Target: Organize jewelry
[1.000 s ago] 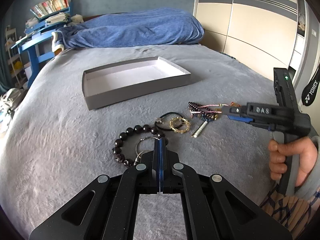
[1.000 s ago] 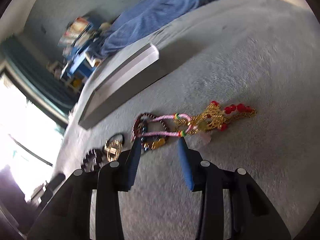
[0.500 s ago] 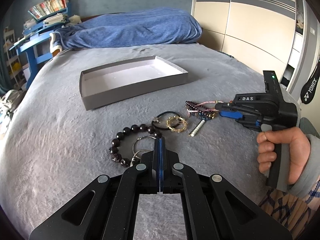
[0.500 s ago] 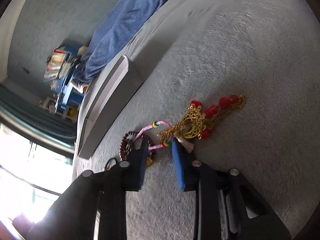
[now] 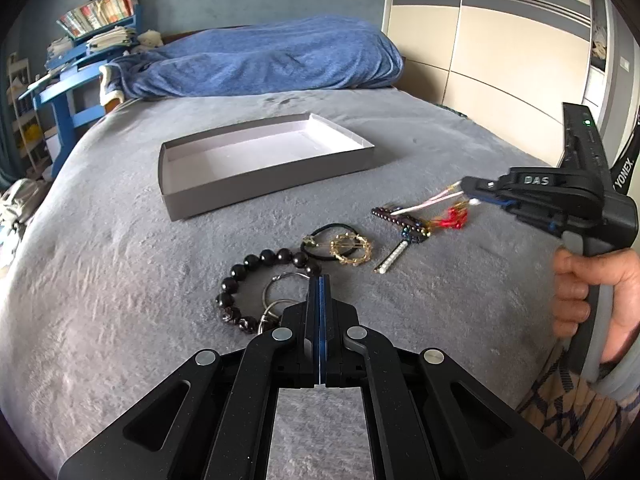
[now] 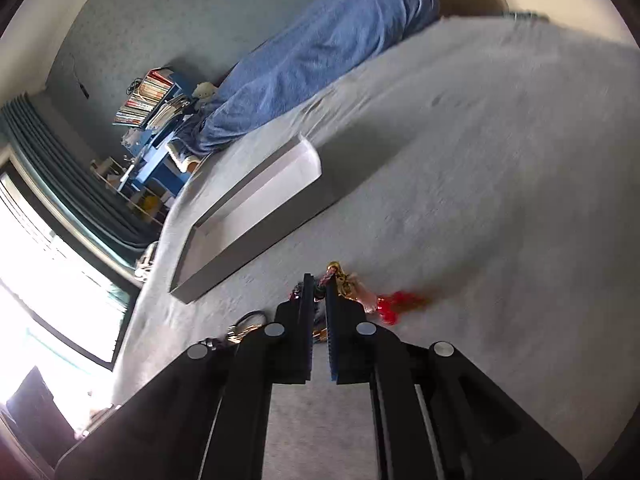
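Observation:
My right gripper (image 5: 466, 188) (image 6: 318, 280) is closing on the pink cord bracelet (image 5: 424, 204), pads pressing it. It holds the cord off the grey bedspread, and gold charms (image 6: 340, 278) and red beads (image 5: 454, 218) (image 6: 394, 304) dangle below. The cord's far end still trails to a small dark bead bracelet (image 5: 394, 220). My left gripper (image 5: 320, 280) is shut and empty, low over silver rings (image 5: 276, 296) and a black bead bracelet (image 5: 240, 272). A gold ring bracelet (image 5: 351, 249), a black hair tie (image 5: 320, 236) and a white pearl bar (image 5: 392, 258) lie between. The empty grey box (image 5: 256, 184) (image 6: 256, 240) sits beyond.
A rumpled blue blanket (image 5: 260, 60) lies across the bed's far end. A blue shelf with books (image 5: 80, 40) stands at the back left and wardrobe doors (image 5: 500, 60) at the right. A hand (image 5: 592, 292) grips the right tool's handle.
The right jaws came together on the pink cord and rose, lifting the gold and red part off the bedspread. The left gripper stayed put.

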